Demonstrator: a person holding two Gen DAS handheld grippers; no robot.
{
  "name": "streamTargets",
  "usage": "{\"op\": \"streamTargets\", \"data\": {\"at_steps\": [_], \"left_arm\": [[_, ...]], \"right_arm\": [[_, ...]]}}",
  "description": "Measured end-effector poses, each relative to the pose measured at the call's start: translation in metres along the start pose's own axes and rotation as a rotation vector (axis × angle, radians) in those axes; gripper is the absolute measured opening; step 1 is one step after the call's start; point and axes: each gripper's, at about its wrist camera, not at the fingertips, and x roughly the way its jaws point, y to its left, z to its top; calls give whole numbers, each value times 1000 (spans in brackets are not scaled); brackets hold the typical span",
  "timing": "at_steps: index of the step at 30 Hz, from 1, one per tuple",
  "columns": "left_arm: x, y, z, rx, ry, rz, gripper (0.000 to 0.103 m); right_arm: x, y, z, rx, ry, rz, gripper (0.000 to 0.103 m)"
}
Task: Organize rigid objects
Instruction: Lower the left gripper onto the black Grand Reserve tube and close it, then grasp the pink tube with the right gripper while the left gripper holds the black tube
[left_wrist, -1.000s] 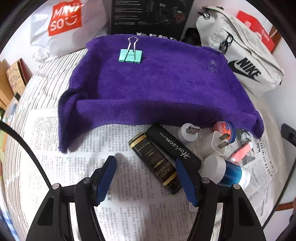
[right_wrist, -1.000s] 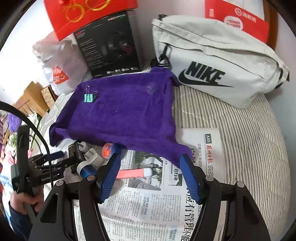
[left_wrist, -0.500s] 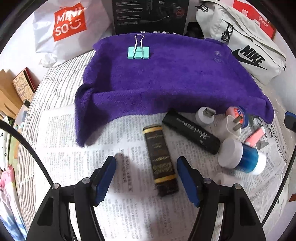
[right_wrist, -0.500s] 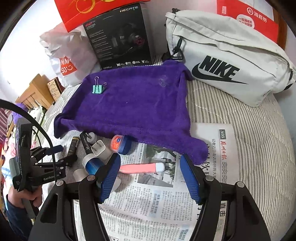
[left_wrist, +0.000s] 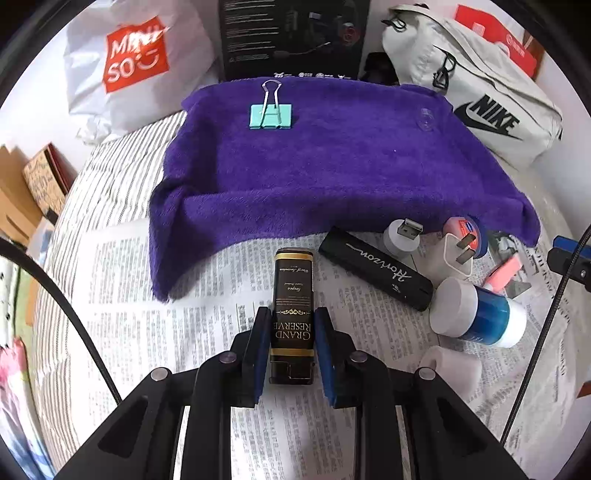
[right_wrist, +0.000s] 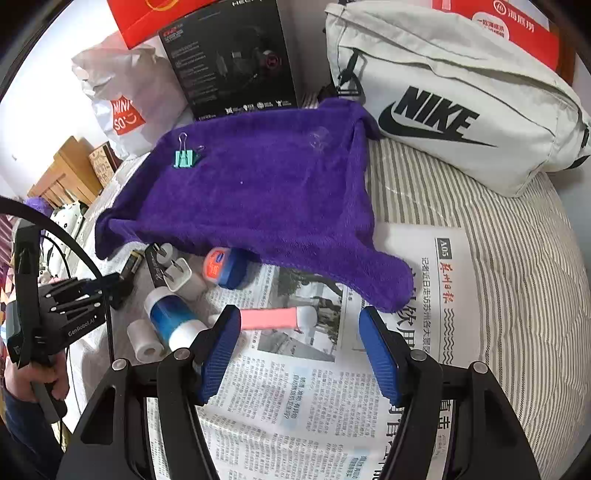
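The left gripper (left_wrist: 291, 332) sits low & flat on the newspaper (left_wrist: 147, 332), pinching the black box (left_wrist: 293, 295) w/ both blue pads. The right gripper (right_wrist: 299, 354) hangs spread wide, holding nothing, near the pink tube (right_wrist: 269, 319).

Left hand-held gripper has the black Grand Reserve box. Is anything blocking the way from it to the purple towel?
Nothing visible does. The left hand-held gripper is shut on the black-and-gold rectangular box, and only bare newspaper lies between it and the purple towel. The black Horizon stick lies off to the right.
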Motion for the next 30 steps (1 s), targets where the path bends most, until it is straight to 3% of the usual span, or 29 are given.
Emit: {"op": "streamTargets", "data": {"at_steps": [8,14,21,25,30], "left_arm": [[3,-1,2,4,-5,-13,23],[3,0,0,-2,-14,-20,23],[2,1,-1,5,-8,-30,23],[2,2,-1,2,-10,-42,23],[2,3,-1,4,-7,-49,23]], "right_arm": [[4,9,-6,-41,14,19,66],[23,21,-12,-156,42,-49,66],[44,22,-14,-230,59,-58,67],[52,27,-11,-298,45,-55,77],[56,36,-7,-382,10,-47,77]]}}
